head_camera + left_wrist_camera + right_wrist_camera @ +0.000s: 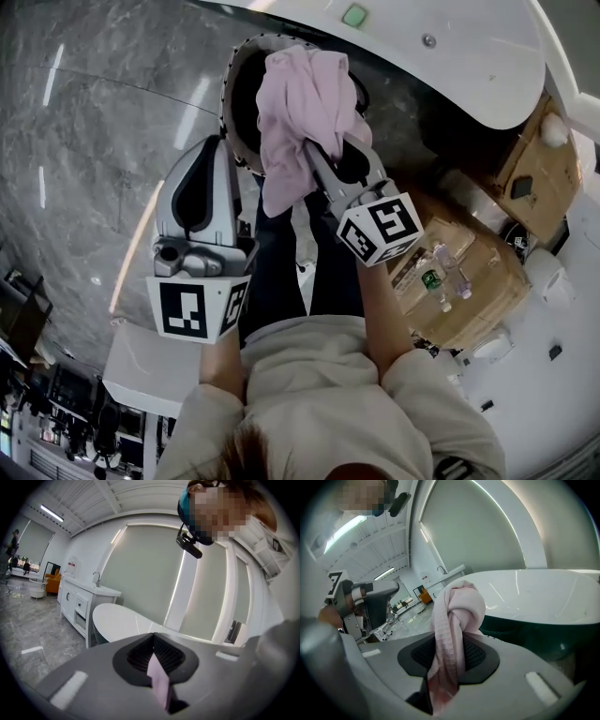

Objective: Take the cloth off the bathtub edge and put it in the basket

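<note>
The right tool is clamped on the pink cloth. The cloth bunches above the jaws and hangs just over the mouth of the dark round basket at the top centre of the head view, with the white bathtub to the upper right.

To finish well, I would centre the bundle over the opening and lower it until the loose tail at the lower left of the cloth is inside the rim. Only then should the jaws part, so nothing drapes over the rim.

The left tool, at centre left beside the basket, has its jaws together on a narrow pink strip. Whether that strip is a corner of the same cloth I cannot tell. The cloth hides the basket's inside, and its lower wall lies behind both tools.
</note>
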Demonstrator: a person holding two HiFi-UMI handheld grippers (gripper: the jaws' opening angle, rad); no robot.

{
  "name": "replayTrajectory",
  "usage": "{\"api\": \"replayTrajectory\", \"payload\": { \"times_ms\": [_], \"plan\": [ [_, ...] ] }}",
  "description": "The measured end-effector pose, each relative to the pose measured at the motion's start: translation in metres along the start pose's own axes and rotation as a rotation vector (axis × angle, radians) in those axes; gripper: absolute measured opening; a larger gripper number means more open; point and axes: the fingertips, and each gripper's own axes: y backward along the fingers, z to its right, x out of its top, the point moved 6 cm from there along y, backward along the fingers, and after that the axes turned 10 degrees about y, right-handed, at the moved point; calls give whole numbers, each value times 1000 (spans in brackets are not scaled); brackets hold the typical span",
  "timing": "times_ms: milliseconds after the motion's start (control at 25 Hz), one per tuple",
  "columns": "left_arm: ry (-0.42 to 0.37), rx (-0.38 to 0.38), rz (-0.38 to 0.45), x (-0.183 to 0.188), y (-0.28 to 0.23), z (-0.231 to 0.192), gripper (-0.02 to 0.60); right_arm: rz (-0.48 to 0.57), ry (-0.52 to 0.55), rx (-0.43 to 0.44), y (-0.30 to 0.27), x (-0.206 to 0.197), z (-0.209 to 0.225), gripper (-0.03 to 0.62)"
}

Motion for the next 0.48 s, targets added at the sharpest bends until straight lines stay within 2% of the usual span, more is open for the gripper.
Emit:
{"api": "replayTrajectory", "payload": {
  "times_ms": [480],
  "plan": [
    [33, 24, -56, -47, -12, -26, 49, -48, -16, -6, -42, -48, 17, 116]
  ]
}}
